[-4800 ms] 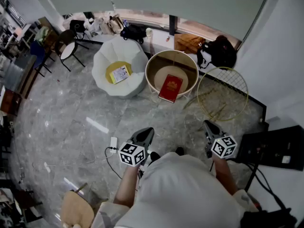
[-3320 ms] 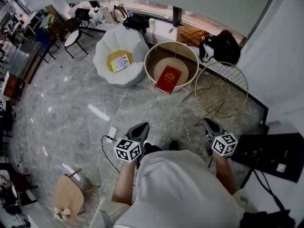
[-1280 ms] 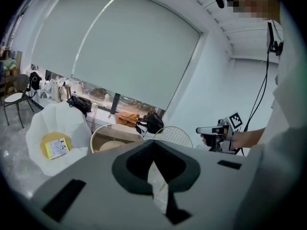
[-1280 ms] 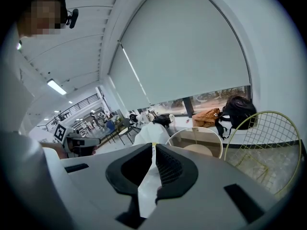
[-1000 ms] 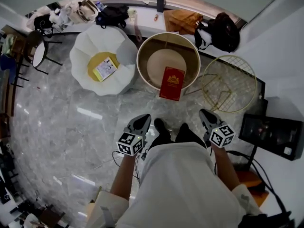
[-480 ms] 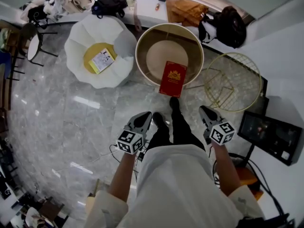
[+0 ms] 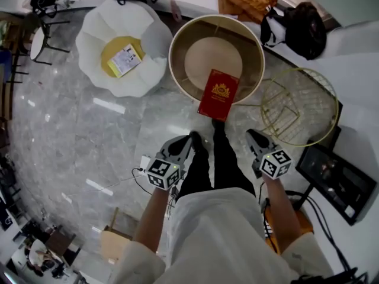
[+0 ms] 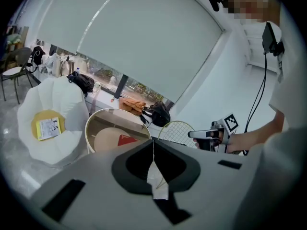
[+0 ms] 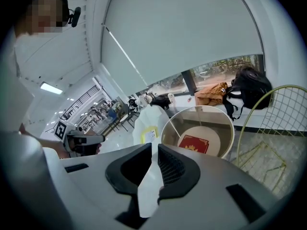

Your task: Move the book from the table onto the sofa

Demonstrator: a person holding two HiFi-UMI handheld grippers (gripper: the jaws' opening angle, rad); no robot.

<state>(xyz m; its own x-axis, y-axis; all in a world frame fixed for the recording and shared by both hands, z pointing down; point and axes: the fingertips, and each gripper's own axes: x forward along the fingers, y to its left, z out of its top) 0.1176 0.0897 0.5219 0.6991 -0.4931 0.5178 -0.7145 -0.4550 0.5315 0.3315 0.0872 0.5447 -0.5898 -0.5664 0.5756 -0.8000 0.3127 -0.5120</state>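
Both grippers are in your hands, low in front of you, apart from each other and pointing toward the table. Left gripper (image 7: 182,142): jaws pressed together, nothing between them. Right gripper (image 7: 254,138): jaws likewise closed and empty. Just beyond your shoes, the red book (image 7: 218,93) lies flat at the near edge of the round table (image 7: 173,61), clear of both grippers. Right of the table stands a wire-top stand (image 7: 299,105). Far left sits the white sofa (image 7: 95,34), with a yellow cushion (image 7: 112,52) on its seat and a booklet (image 7: 126,61) on that.
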